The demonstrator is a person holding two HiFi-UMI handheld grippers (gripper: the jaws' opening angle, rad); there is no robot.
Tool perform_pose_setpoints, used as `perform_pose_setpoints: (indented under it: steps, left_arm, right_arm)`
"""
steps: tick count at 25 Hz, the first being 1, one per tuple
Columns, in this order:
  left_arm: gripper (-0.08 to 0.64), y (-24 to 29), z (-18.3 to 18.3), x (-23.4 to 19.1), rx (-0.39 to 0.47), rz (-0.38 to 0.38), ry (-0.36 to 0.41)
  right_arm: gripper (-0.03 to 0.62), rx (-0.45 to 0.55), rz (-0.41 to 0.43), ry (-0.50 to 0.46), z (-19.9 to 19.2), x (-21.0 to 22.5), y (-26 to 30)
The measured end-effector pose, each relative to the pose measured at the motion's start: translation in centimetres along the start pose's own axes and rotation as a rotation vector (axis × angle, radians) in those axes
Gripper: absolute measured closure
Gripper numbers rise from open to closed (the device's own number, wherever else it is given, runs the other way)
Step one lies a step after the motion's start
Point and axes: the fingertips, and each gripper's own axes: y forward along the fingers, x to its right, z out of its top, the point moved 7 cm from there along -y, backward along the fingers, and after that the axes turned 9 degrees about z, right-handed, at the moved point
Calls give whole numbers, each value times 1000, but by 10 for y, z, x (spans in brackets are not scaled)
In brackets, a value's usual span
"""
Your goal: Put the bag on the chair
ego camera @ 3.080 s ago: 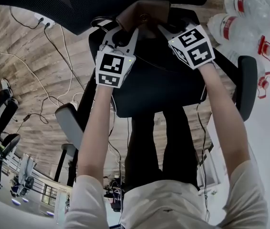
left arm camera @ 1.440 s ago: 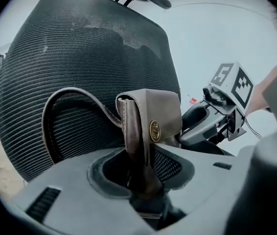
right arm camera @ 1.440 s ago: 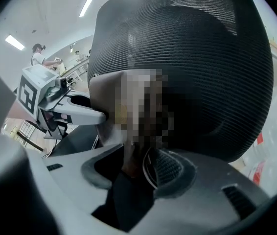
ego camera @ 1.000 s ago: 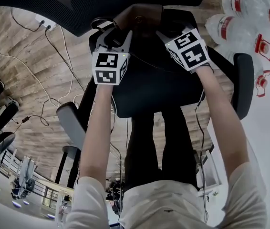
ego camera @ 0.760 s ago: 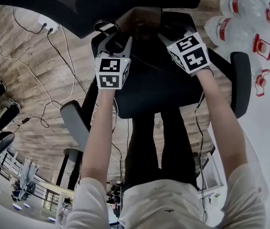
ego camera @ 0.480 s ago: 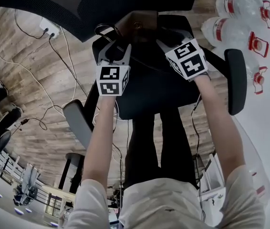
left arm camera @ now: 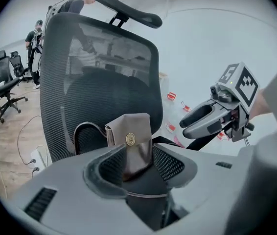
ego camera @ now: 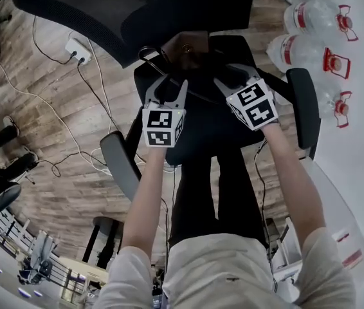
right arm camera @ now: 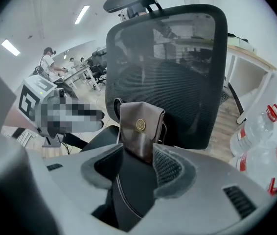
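From the head view, you are looking down on a wood-plank floor (ego camera: 53, 114) with cables trailing to a white power strip (ego camera: 79, 48). Large water bottles (ego camera: 310, 40) are lying beside a white worktop (ego camera: 362, 166) at the right. A black mesh office chair (ego camera: 214, 131) is standing in front of you. The brown leather bag (ego camera: 188, 44) is sitting at the back of its seat, against the backrest. You are holding the left tool (ego camera: 167, 87) and the right tool (ego camera: 236, 77) over the seat. Both are pointing toward the bag and staying clear of it.

In the left gripper view, an open office is showing behind the chair, with other chairs and people far off. The left tool's jaws have just been opening and are standing wide, with nothing between the pads. The bag is resting upright beyond the tips, framed by the gap, its round metal clasp (left arm camera: 130, 139) facing you.

In the right gripper view, ceiling lights and desks are showing behind the backrest. The right tool's jaws are also gaping wide and gripping nothing. The bag is leaning on the backrest ahead of them.
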Motion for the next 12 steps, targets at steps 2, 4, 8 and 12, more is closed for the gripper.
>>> perform_pose_setpoints:
  steps: [2, 4, 8, 12]
  left_arm:
    - [402, -10, 6, 5, 13, -4, -3]
    - [402, -22, 9, 9, 17, -10, -10]
    - [402, -43, 20, 24, 36, -25, -18]
    - [402, -66, 30, 37, 55, -43, -20]
  right_arm:
    - [397, 13, -1, -3, 3, -7, -11]
    - [397, 28, 2, 0, 5, -16, -21]
    - [399, 40, 0, 0, 4, -28, -41]
    - [400, 57, -2, 23, 2, -44, -62]
